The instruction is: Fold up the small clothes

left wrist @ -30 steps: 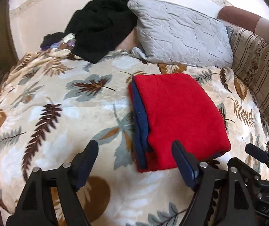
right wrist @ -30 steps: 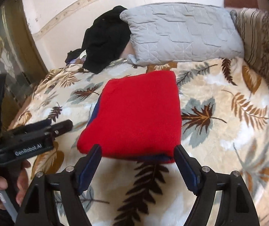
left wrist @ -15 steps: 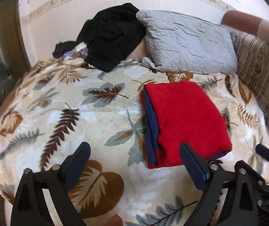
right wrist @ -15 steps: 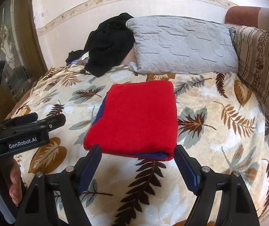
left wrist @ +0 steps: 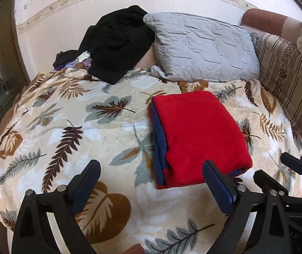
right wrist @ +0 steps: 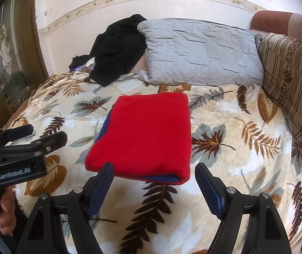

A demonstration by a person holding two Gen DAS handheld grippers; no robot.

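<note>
On the leaf-print bed [left wrist: 70, 105], a folded red garment [left wrist: 197, 135]
Left claw [left wrist: 151, 175], jaws just widened, and right claw [right wrist: 154, 175] gape empty near its front edge

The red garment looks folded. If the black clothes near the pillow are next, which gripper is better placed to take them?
Left, probably. The black clothes lie up-left of the red garment, on the left gripper side. Both grippers are open and empty.

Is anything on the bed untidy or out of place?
Yes. A black garment lies crumpled in a heap against the grey pillow, with small items beside it. The red garment is neatly folded.
</note>
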